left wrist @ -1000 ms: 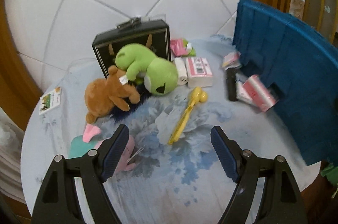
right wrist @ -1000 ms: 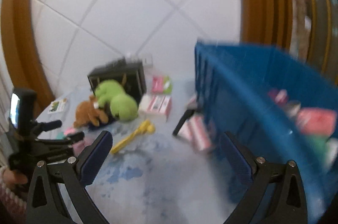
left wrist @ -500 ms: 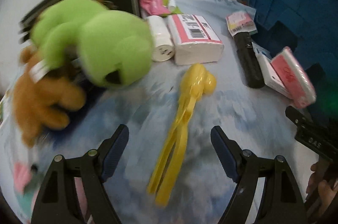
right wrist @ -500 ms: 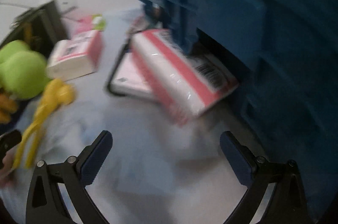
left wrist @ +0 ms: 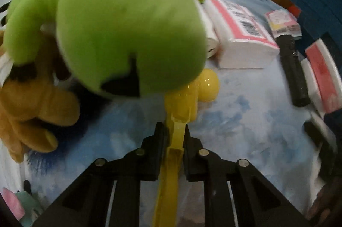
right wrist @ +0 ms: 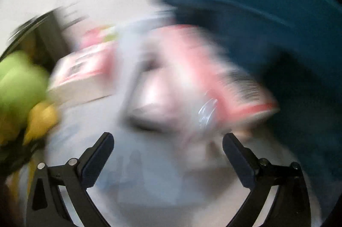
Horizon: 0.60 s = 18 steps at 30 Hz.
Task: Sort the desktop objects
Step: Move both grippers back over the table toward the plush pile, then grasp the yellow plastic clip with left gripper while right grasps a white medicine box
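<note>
My left gripper (left wrist: 174, 135) was clamped on the yellow tongs (left wrist: 181, 111) at lower centre, while my right gripper (right wrist: 168, 146) gaped apart

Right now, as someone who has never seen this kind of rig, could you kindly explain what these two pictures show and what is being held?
There is no robot: a person holds a two-finger gripper in each hand, and each carries a wide-angle camera looking along its fingers. In the left camera's view, the left gripper is shut on the yellow plastic tongs, which lie on a floral tablecloth beside a green plush toy, a brown plush toy and a pink-and-white tissue pack. The right camera's view is blurred by motion: the right gripper is open and empty, facing another pink-and-white pack beside a blue crate.
</note>
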{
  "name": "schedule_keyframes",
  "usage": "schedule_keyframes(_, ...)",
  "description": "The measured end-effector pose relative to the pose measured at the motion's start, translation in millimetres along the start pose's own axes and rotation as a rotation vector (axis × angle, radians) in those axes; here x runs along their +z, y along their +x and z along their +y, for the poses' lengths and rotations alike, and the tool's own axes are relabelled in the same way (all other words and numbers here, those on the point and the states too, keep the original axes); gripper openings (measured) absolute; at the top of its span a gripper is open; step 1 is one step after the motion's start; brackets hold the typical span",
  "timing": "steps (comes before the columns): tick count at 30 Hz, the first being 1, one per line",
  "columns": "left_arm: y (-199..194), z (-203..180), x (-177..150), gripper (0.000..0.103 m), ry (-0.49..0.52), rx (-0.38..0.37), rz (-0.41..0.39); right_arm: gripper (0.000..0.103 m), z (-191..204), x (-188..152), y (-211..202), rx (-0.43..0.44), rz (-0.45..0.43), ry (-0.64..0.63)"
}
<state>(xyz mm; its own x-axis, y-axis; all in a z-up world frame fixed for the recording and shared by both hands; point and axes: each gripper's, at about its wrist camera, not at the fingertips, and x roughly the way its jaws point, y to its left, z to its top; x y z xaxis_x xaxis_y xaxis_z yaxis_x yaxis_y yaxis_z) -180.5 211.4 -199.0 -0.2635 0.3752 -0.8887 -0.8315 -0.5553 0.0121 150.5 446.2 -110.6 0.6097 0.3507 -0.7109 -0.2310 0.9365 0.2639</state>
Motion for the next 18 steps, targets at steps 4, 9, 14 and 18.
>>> schedule_keyframes(4, -3.2, -1.5, -6.4, 0.016, 0.015, 0.002, 0.005, 0.103, 36.4, -10.6, 9.9, 0.093, 0.051, -0.123)
schedule_keyframes(9, -2.7, -4.4, -8.0, 0.015, 0.014, -0.02, -0.003, 0.103, -8.2, -11.7, 25.1, -0.136, 0.045, -0.023)
schedule_keyframes(14, 1.7, -5.8, 0.4, 0.015, 0.009, -0.033, -0.006, 0.103, -39.8, 3.7, 75.5, -0.257, 0.021, 0.01)
schedule_keyframes(18, 5.4, -7.3, 6.5, 0.016, 0.009, -0.041, -0.009, 0.103, -44.7, 13.8, 120.0, -0.263, 0.046, 0.0)
